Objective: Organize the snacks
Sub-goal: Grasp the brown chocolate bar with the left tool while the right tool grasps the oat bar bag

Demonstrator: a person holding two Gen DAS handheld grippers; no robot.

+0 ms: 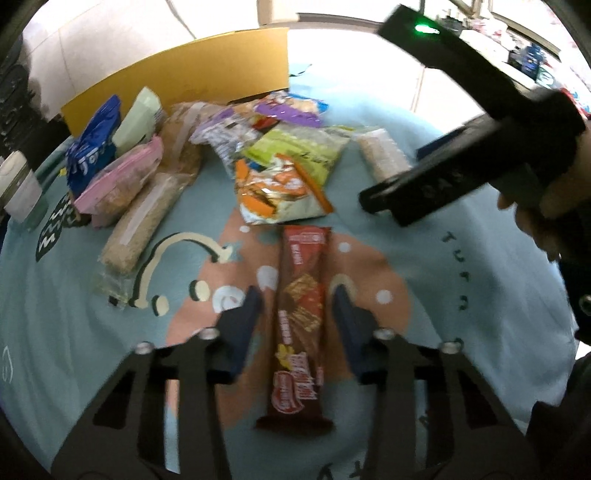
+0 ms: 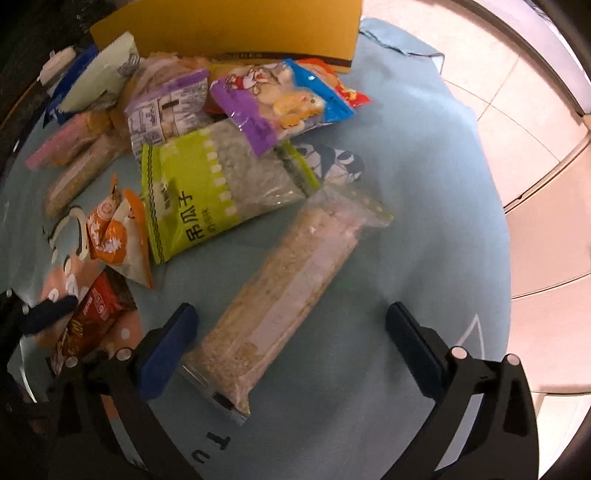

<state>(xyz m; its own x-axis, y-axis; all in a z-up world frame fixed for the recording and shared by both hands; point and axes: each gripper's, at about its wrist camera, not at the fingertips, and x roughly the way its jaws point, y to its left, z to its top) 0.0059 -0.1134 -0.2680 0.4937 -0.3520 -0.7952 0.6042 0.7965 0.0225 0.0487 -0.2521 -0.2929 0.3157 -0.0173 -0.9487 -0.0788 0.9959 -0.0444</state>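
Left wrist view: left hand-held gripper straddles a red-brown biscuit pack lying flat on the cloth-covered surface, jaws narrowed w/ gaps still showing each side, no grip yet. Right wrist view: right hand-held gripper spread wide over a clear oat-bar pack, not touching. Sorting looks barely begun; most snacks sit heaped by the yellow box. Surface edge drops to tiled floor at right; open cloth near it leaves room.
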